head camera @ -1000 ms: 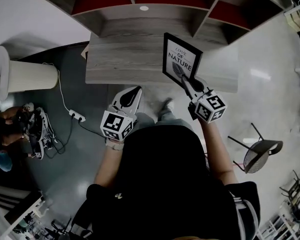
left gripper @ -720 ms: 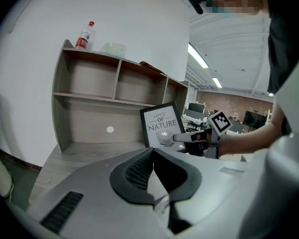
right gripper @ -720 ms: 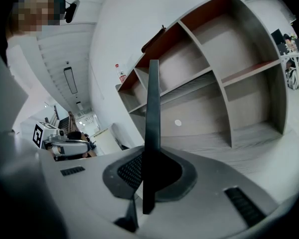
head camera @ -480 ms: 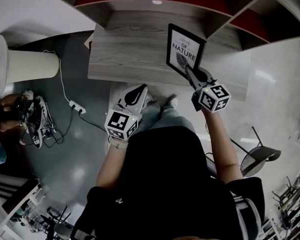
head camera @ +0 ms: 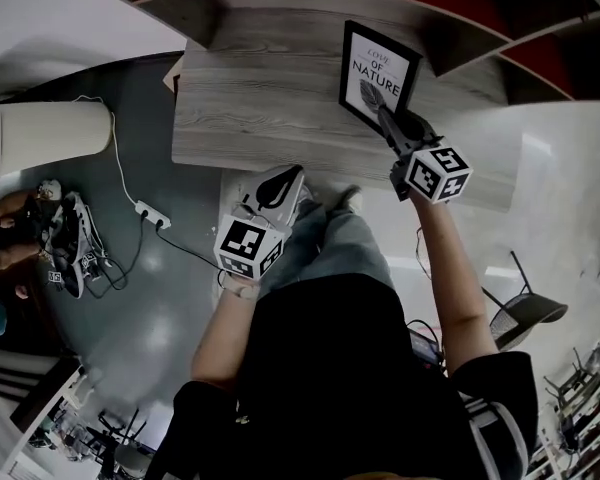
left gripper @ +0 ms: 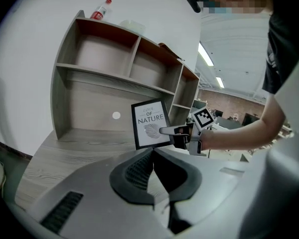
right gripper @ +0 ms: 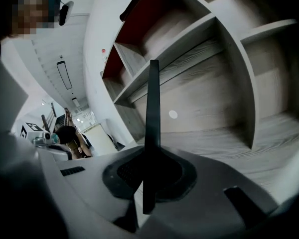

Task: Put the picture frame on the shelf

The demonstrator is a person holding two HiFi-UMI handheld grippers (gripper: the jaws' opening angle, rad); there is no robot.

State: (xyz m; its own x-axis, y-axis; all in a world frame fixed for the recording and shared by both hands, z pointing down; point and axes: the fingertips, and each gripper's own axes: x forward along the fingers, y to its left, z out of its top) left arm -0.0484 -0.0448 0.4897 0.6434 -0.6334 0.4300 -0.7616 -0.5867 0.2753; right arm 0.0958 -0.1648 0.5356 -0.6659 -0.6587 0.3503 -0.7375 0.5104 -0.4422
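Observation:
The picture frame (head camera: 378, 73) is black with a white "NATURE" print. It stands upright over the right part of the grey wooden shelf's lowest board (head camera: 250, 98). My right gripper (head camera: 388, 120) is shut on its lower edge. In the right gripper view the frame (right gripper: 151, 133) shows edge-on between the pads, with the shelf compartments (right gripper: 214, 108) behind it. The left gripper view shows the frame (left gripper: 150, 124) and the right gripper (left gripper: 167, 131) in front of the shelf (left gripper: 89, 108). My left gripper (head camera: 285, 181) hangs shut and empty at the board's near edge.
The shelf unit has red back panels and upright dividers. A bottle (left gripper: 100, 10) stands on its top. A white cylindrical bin (head camera: 40, 138), a power strip with its cable (head camera: 150, 213) and shoes (head camera: 65, 243) lie on the floor at left. A chair (head camera: 525, 313) stands at right.
The right gripper has carried the frame forward, further in over the shelf board. The whole view has moved closer to the shelf. The left gripper has stayed low by the near edge.

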